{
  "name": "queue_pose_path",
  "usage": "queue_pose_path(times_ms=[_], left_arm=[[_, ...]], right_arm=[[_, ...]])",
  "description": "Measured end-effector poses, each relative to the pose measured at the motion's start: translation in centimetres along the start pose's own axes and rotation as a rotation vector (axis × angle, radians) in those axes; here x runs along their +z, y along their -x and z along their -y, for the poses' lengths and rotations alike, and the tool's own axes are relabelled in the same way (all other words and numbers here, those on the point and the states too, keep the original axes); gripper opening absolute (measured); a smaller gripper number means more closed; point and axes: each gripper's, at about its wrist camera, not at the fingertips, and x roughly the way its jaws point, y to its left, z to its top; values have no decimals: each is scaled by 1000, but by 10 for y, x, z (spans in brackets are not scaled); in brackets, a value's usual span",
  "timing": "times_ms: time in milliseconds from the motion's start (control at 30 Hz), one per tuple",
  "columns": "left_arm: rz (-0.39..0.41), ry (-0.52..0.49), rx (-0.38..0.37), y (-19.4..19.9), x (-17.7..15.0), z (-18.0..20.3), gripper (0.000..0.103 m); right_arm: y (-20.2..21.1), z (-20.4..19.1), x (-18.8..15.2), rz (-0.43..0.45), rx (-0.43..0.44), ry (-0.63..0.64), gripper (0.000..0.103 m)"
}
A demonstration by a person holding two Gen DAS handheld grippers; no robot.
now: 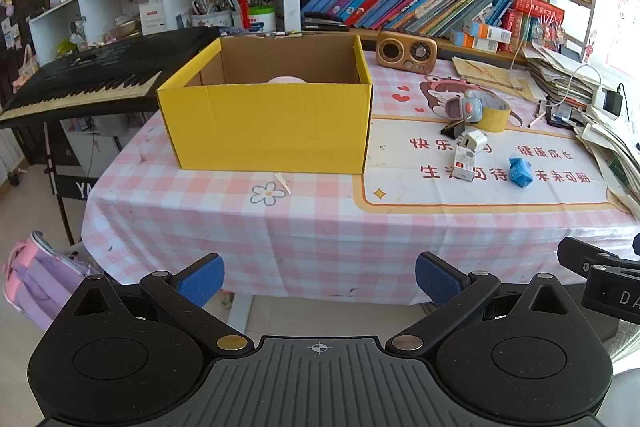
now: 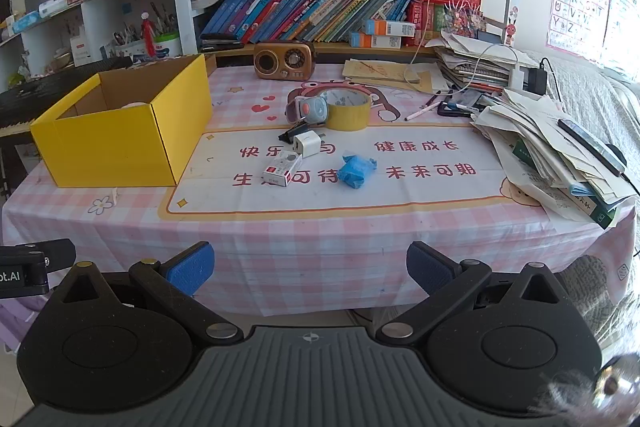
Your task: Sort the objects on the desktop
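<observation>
Yellow corrugated cardboard box (image 1: 266,127), open top, plain brown inside, sits on the left part of the counter (image 1: 304,227); something pale and rounded shows inside, too hidden to tell. Counter has a pink-white checked cloth with a glossy cartoon mat. On the mat, right of the box, a loose cluster: yellow tape roll (image 2: 347,109) upright on its edge ring, grey-orange watch (image 2: 311,109) leaning against it, black binder clip (image 2: 287,135), white cube charger (image 2: 307,145), small white-red carton (image 2: 280,173) lying flat, crumpled blue wad (image 2: 355,171) just beside it. Brown rounded retro radio (image 2: 285,61) stands behind, near the bookshelf. Messy paper stacks (image 2: 552,147) along the right edge. Black keyboard (image 1: 92,79) left of the box.

Left gripper (image 1: 320,277) and right gripper (image 2: 310,267) both hover off the near counter edge, jaws wide, blue ribbed pads, nothing between them.
</observation>
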Motion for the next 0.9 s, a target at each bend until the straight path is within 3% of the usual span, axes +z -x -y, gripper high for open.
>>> queue_pose_path(times_ms=[900], left_arm=[[-20, -9, -9, -7, -4, -8, 103]], right_arm=[[-8, -10, 0, -32, -5, -12, 103]])
